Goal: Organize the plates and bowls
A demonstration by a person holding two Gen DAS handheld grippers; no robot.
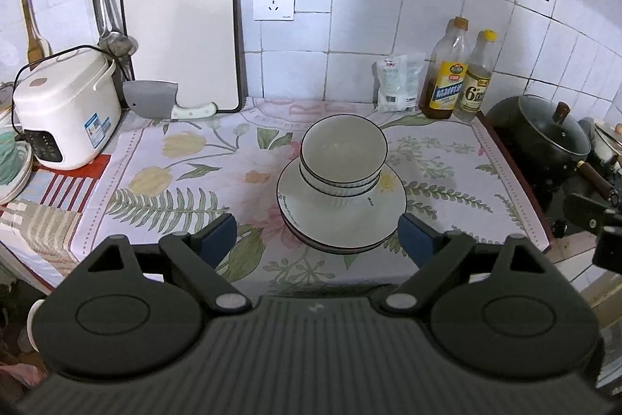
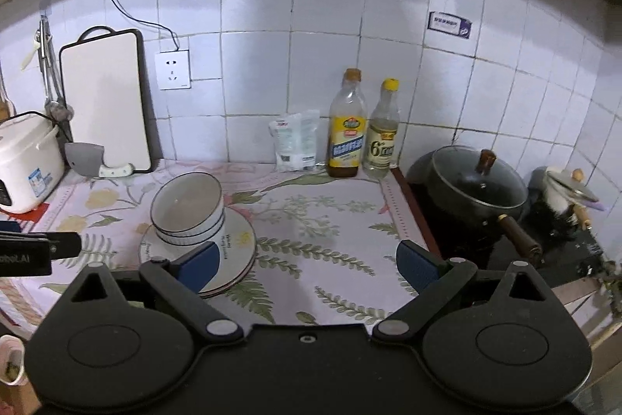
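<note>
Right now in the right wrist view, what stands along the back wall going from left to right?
Rice cooker → cleaver → cutting board → wall socket → white bag → oil bottle → vinegar bottle → lidded black pot.

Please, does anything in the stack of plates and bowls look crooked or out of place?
Yes, slightly. The top bowl sits tilted in the bowl under it, its rim higher at the back, instead of nesting flat. The bowls also stand off-centre, toward the back of the plates. Nothing looks spilled or broken.
</note>
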